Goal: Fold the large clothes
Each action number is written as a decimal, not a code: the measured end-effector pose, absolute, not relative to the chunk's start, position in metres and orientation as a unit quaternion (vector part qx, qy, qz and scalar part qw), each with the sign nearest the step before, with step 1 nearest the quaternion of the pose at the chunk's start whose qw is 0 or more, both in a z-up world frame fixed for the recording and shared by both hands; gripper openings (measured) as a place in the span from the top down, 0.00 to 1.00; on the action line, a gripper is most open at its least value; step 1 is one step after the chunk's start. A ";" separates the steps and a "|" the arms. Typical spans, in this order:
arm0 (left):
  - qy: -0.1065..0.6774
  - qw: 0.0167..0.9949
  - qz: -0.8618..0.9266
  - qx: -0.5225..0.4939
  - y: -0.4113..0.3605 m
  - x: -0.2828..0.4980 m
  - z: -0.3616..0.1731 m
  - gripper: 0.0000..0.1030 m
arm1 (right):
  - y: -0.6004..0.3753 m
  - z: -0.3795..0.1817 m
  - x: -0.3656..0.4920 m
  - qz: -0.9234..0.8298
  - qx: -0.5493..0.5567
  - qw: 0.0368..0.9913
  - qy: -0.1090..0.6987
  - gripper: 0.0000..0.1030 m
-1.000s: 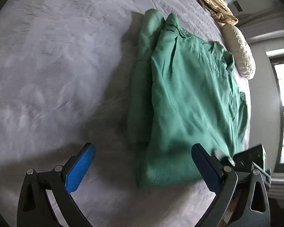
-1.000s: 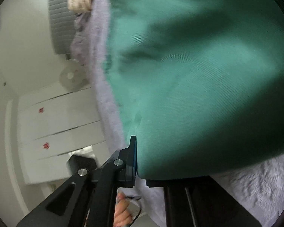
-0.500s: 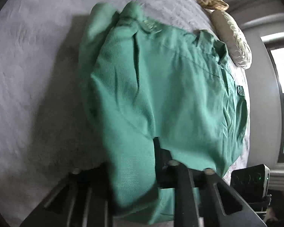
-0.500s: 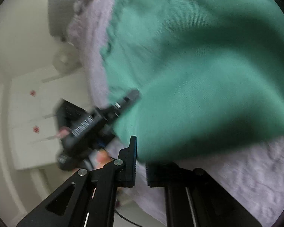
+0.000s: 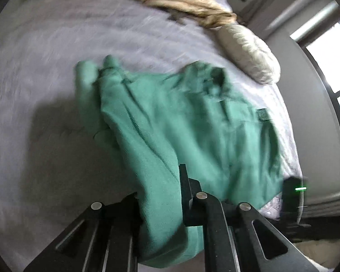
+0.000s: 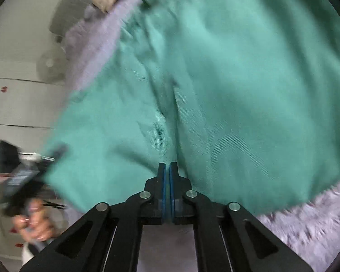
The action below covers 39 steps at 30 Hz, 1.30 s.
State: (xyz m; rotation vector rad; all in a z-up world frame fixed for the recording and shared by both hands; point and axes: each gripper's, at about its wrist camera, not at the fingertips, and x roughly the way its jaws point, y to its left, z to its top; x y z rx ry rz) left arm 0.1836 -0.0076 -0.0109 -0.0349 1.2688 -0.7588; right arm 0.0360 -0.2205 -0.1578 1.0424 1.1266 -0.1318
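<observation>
Green trousers (image 5: 192, 124) are spread on the grey bedspread (image 5: 45, 68) of the bed, near its right edge as seen from the left wrist view. The near end of the garment is lifted off the bed. The left gripper (image 5: 167, 204) is clamped on a thick fold of that end; its jaws have just been closing, with fabric bunched between them. The right gripper (image 6: 167, 170) is seen with blue pads pressed together, and a pinch of the trouser edge appears caught at the tips; its jaws have just been closing too. A cream pillow (image 5: 249, 52) and a tan blanket (image 5: 183, 2) are seen at the far corner of the bed. Both views are motion-blurred.
</observation>
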 end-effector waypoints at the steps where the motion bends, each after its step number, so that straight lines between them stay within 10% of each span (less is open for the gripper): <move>1: 0.569 0.742 -0.356 -0.008 -0.020 0.178 0.000 0.87 | -0.218 -0.170 0.038 -0.053 0.480 0.708 0.516 1.00; 11: 0.493 0.734 -0.450 0.125 -0.176 0.101 0.053 0.87 | -0.238 -0.173 -0.009 0.001 0.553 0.694 0.461 1.00; 26: 0.498 0.692 -0.451 0.263 -0.323 0.011 -0.041 0.85 | -0.375 -0.169 -0.186 -0.117 0.630 0.680 0.356 0.94; 30: 0.505 0.689 -0.482 0.195 -0.315 0.015 -0.019 0.21 | -0.383 -0.160 -0.185 -0.111 0.638 0.683 0.337 0.94; 35: 0.489 0.700 -0.493 0.166 -0.301 0.023 0.014 0.20 | -0.395 -0.156 -0.176 -0.090 0.660 0.677 0.313 0.93; 36: 0.484 0.709 -0.487 0.162 -0.294 0.028 0.018 0.20 | -0.391 -0.154 -0.167 -0.089 0.665 0.674 0.309 0.89; 39: 0.478 0.746 -0.441 0.144 -0.265 0.063 0.026 0.20 | -0.391 -0.147 -0.161 -0.083 0.677 0.675 0.281 0.32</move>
